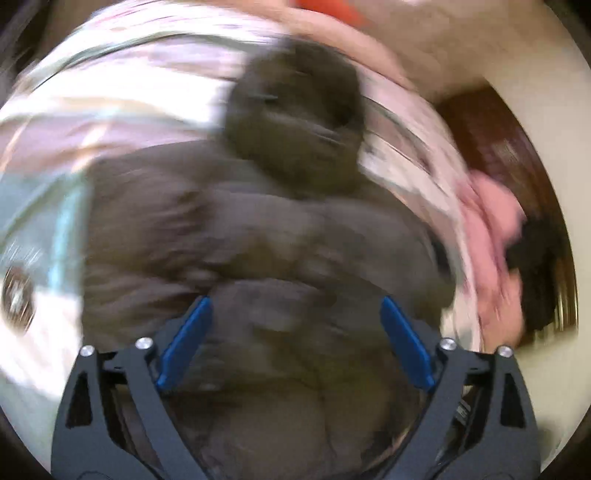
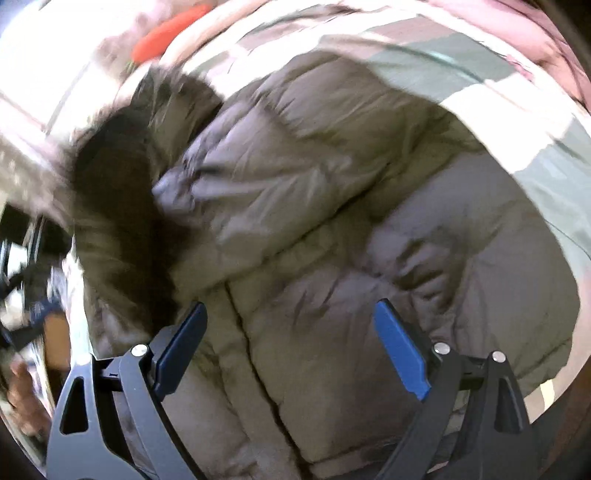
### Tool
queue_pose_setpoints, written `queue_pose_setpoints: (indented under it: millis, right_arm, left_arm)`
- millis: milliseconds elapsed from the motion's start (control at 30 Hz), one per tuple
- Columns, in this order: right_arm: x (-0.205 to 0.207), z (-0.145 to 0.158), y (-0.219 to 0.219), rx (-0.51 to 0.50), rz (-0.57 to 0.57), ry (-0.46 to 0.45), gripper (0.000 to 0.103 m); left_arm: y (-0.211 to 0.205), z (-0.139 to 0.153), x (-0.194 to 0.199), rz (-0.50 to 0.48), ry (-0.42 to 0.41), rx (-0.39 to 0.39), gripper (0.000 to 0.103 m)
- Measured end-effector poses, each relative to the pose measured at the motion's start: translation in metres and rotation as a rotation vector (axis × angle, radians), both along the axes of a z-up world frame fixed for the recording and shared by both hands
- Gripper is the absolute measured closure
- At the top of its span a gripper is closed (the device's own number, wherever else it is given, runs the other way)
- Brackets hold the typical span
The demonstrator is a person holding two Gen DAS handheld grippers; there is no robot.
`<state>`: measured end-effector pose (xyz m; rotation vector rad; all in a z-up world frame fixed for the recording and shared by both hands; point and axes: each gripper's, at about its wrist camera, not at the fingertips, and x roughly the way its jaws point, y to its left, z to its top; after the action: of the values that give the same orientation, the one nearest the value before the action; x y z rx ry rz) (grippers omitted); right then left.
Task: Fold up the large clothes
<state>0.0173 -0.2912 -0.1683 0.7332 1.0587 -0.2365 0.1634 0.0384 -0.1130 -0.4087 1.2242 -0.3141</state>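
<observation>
1. Underneath: a bed cover (image 2: 461, 62) in broad pale pink, white and grey-green bands, heavily motion-blurred in both views; dark brown wood (image 1: 495, 147) at the right edge of the left wrist view.
2. Count: one puffer jacket (image 2: 332, 221), one fur-trimmed hood (image 2: 118, 206), two grippers, four blue finger pads, one orange object (image 2: 170, 29) up beyond the hood, one pink garment (image 1: 495, 229) bunched at the right of the left wrist view.
3. Look of the jacket: grey-brown, quilted in puffy horizontal channels, shiny and creased; one dark seam or zip line running down between the right gripper's fingers; hood rim dark and shaggy.
4. Place: spread on the striped cover, filling the middle of both views, directly under both grippers.
5. Direction: in the left wrist view, long axis running away from the camera, hood (image 1: 295, 122) at the far end; in the right wrist view, hood toward the upper left, body stretching to the lower right.
6. Left gripper (image 1: 295, 343): fingers spread wide, nothing between the pads, hovering over the padded fabric.
7. Right gripper (image 2: 291, 347): likewise spread wide, pads well apart above the jacket; contact with the fabric impossible to judge through the blur.
</observation>
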Motion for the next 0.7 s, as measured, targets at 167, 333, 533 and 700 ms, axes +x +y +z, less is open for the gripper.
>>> queue_pose_setpoints:
  millis: [167,333,533,700]
  right_arm:
    - [0.033,0.007,0.006,0.070,0.009,-0.049,0.004]
    - [0.088,-0.017,0.035,-0.073,0.108,0.125,0.001]
    - [0.126,0.004,0.090,-0.169,0.337,0.081,0.080]
    - [0.147,0.068,0.148,-0.261,0.544,-0.149,0.082]
  left_arm:
    - [0.055,-0.062,0.009,0.225,0.266,0.136,0.008]
    - [0.033,-0.088,0.011,0.111,0.325,0.387,0.008]
    - [0.026,-0.105,0.008,0.108,0.355,0.480,0.007]
    - [0.053,-0.115,0.011,0.265,0.413,0.505,0.007]
